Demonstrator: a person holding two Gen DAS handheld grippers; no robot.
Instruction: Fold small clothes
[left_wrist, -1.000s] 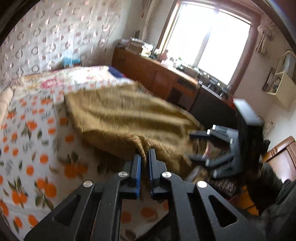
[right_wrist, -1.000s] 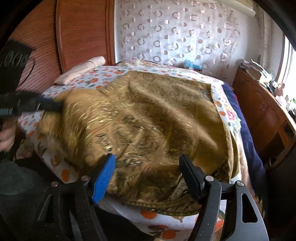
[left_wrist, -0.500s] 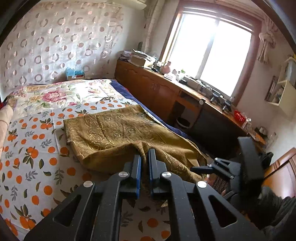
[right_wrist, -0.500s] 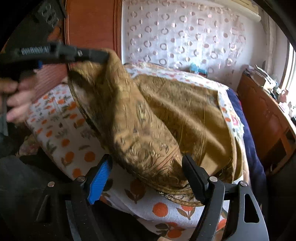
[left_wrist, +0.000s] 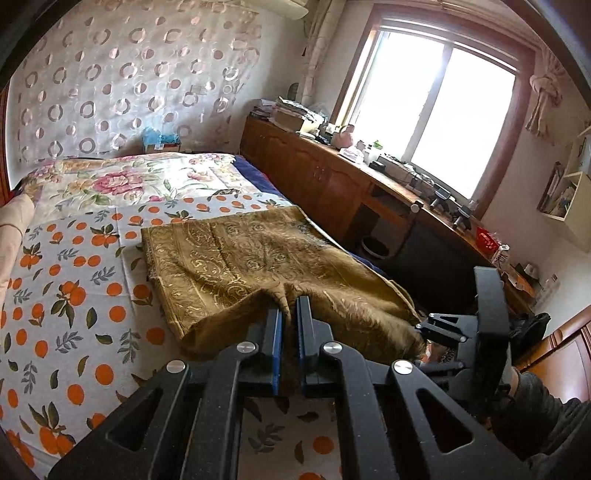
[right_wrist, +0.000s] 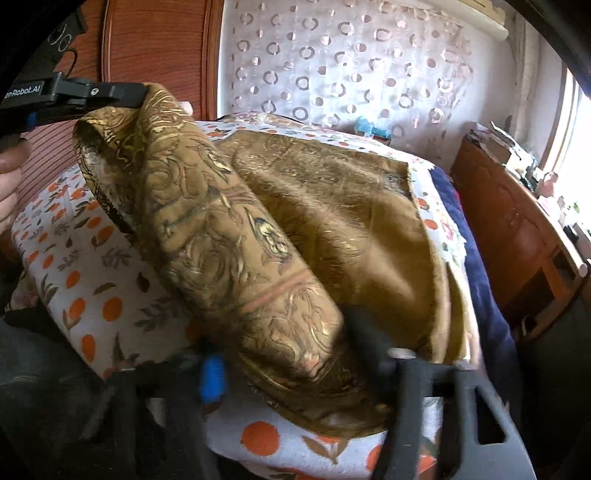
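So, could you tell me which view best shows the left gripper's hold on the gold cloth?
The left wrist view: the left gripper is shut on the gold cloth. The right wrist view shows it side-on, fabric wrapping the fingertips.

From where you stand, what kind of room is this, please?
Most likely a bedroom in a home. A bed with an orange-print sheet fills most of the view, a wooden headboard stands behind it, and a long wooden cabinet cluttered with household things runs under the window.
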